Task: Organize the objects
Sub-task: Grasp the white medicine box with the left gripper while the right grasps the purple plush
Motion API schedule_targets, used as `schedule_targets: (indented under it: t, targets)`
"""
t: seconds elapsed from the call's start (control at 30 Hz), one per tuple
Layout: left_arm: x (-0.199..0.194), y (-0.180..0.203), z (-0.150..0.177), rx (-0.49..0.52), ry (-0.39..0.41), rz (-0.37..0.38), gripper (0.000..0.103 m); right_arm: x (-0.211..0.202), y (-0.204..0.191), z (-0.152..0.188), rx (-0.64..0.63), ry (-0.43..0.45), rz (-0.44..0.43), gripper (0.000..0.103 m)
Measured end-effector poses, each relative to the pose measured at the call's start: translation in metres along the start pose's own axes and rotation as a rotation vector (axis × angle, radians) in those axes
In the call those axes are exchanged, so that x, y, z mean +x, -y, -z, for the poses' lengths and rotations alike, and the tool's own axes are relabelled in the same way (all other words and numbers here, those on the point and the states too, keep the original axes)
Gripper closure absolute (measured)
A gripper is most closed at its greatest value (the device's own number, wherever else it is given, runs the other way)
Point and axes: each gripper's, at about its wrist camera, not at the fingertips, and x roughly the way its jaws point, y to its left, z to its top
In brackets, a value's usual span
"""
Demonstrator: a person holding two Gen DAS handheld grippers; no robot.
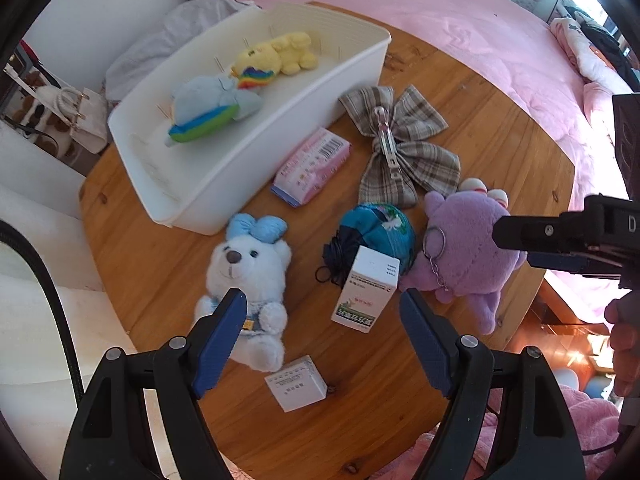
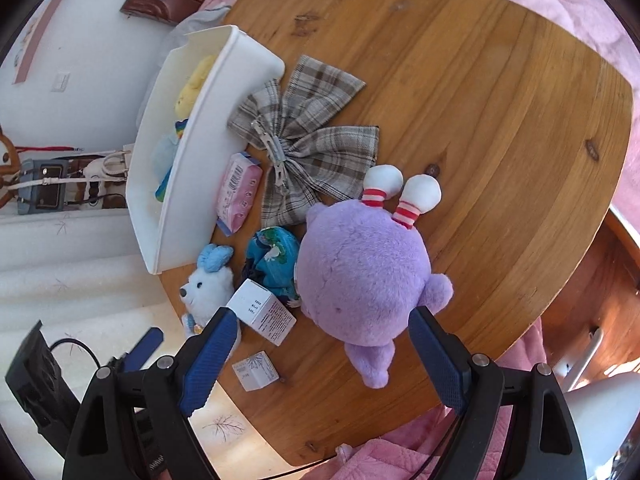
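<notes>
On the round wooden table (image 1: 480,128) a white bin (image 1: 248,160) holds a yellow plush (image 1: 276,56) and a blue plush (image 1: 208,108). My left gripper (image 1: 322,304) hangs open above a white bear (image 1: 248,276) and an upright white box (image 1: 366,288), gripping nothing. My right gripper (image 2: 322,322) is open over the purple plush (image 2: 360,272), its fingers apart from it. Between lie a teal pouch (image 1: 378,232), a pink tissue pack (image 1: 312,166), a plaid bow (image 1: 404,140) and a small white box (image 1: 298,382). The right gripper (image 1: 560,240) shows at the left view's right edge.
A pink bedspread (image 1: 460,12) surrounds the table at the back and right. A white handbag (image 1: 76,116) and white cushions sit to the left. A hand (image 1: 622,344) holds the right tool. Bare wood lies on the table's far right part (image 2: 500,100).
</notes>
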Motion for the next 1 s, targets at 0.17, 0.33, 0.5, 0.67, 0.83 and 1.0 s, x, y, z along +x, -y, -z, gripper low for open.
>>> schedule_targets:
  t: [0.17, 0.33, 0.5, 0.67, 0.83, 1.0]
  targets:
    - [0.02, 0.004, 0.002, 0.006, -0.057, 0.051, 0.021, 0.012, 0.007, -0.006, 0.037, -0.033, -0.003, 0.015]
    - [0.037, 0.008, 0.003, 0.012, -0.098, 0.086, 0.021, 0.018, 0.017, -0.012, 0.114, -0.043, -0.026, 0.015]
    - [0.052, 0.008, -0.002, 0.003, -0.137, 0.111, 0.021, 0.026, 0.029, -0.016, 0.183, -0.06, -0.036, 0.015]
    - [0.064, 0.009, -0.007, 0.003, -0.164, 0.125, 0.021, 0.031, 0.04, -0.019, 0.233, -0.069, -0.04, 0.015]
    - [0.071, 0.011, -0.008, 0.022, -0.184, 0.123, 0.023, 0.032, 0.043, -0.022, 0.245, -0.071, -0.043, 0.015]
    - [0.075, 0.013, -0.008, 0.013, -0.204, 0.134, 0.03, 0.03, 0.045, -0.024, 0.23, -0.077, -0.039, 0.015]
